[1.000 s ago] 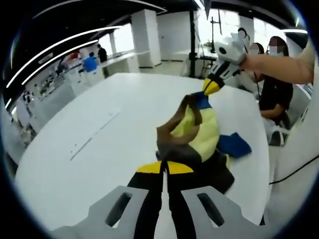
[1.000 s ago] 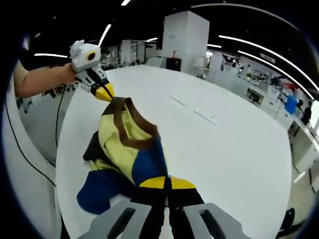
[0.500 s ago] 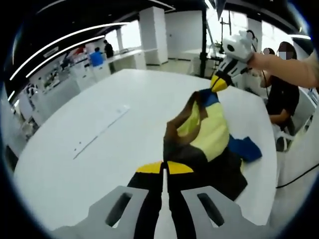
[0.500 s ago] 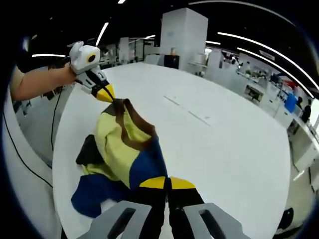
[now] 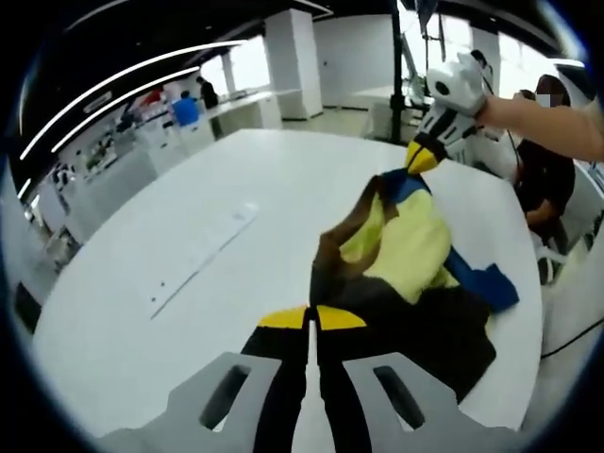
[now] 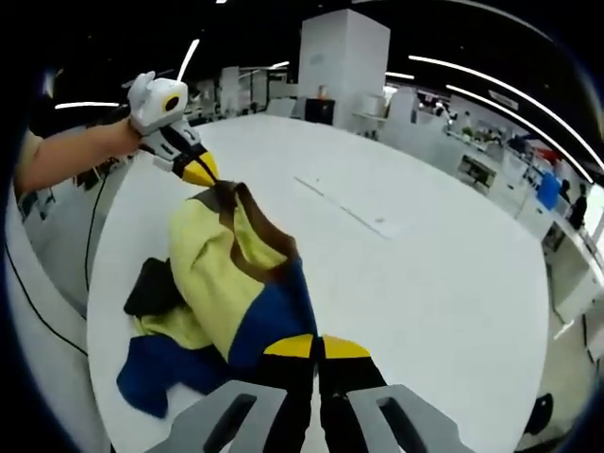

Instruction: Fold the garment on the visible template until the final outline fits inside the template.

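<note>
White and bare over most of its top, the table [image 5: 189, 236] ran across the left and centre of the left gripper view, with an open office of pillars and ceiling strip lights behind it. On the table a pale rectangular outline, the template [image 5: 203, 257], showed left of centre in that view and in the upper middle of the right gripper view [image 6: 340, 203]. The garment [image 5: 401, 260], yellow with brown bands and blue and dark panels, hung stretched between the two grippers, its lower folds resting on the table at the right of the left gripper view. The left gripper [image 5: 312, 319] stood at the bottom centre of its own view, its yellow-tipped jaws pressed together on a brown edge of the garment. In the upper right of that view the right gripper [image 5: 421, 159] was pinched closed on the opposite corner, held by a hand [image 5: 500, 109]. The right gripper view showed the same cloth [image 6: 222, 283] running from its own closed jaws at the bottom centre up to the left gripper [image 6: 198, 172] in the upper left. A seated person [image 5: 547, 179] was at the far right edge of the left gripper view.
</note>
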The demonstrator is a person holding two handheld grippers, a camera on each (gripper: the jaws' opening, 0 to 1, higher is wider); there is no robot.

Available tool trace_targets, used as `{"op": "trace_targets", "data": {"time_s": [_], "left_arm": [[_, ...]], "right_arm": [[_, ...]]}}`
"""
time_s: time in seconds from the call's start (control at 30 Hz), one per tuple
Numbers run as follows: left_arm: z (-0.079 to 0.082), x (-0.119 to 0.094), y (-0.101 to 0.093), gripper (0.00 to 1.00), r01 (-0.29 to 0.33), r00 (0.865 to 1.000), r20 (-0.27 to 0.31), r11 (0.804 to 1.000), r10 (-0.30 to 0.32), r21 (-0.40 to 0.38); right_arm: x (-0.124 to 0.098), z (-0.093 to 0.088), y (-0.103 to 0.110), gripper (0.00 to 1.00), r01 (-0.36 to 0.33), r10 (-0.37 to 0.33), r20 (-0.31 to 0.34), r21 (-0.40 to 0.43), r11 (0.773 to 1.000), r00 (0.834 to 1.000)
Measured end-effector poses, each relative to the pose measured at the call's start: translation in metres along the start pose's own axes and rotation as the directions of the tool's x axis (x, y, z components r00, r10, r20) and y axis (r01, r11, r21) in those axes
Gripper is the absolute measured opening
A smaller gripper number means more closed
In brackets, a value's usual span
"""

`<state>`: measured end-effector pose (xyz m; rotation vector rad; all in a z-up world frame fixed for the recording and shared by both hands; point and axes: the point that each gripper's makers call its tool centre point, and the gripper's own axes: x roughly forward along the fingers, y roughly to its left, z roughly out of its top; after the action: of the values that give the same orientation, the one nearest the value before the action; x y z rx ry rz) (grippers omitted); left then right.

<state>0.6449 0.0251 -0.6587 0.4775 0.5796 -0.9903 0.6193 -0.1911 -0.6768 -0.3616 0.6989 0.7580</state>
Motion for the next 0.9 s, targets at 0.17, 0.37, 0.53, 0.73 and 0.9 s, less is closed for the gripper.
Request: {"op": "trace_targets", "data": {"time_s": [0.17, 0.37, 0.53, 0.73, 0.9], "left_arm": [[0.001, 0.009, 0.012, 0.00, -0.012, 1.000, -0.016, 1.000, 0.012, 0.003], [-0.003, 0.023, 0.026, 0.00, -0.030, 0.999, -0.023, 0.999, 0.029, -0.033], [-0.010, 0.035, 0.033, 0.00, -0.041, 0.998, -0.048, 0.998, 0.039, -0.039], [-0.022, 0.049, 0.040, 0.00, -0.051, 0.995, -0.089, 0.998, 0.046, -0.048], [-0.034, 0.060, 0.044, 0.00, -0.048, 0.992, -0.122, 0.997, 0.041, -0.057]], "right_arm": [[0.007, 0.000, -0.008, 0.00, 0.003, -0.003, -0.009, 0.005, 1.000, 1.000], [0.021, -0.002, -0.017, 0.00, 0.005, -0.005, -0.021, 0.009, 1.000, 1.000], [0.035, -0.005, -0.022, 0.00, 0.005, -0.005, -0.041, -0.001, 1.000, 0.999], [0.052, -0.008, -0.029, 0.00, 0.013, -0.013, -0.061, -0.007, 1.000, 0.998], [0.066, -0.013, -0.032, 0.00, 0.004, -0.004, -0.088, -0.006, 1.000, 0.996]]}}
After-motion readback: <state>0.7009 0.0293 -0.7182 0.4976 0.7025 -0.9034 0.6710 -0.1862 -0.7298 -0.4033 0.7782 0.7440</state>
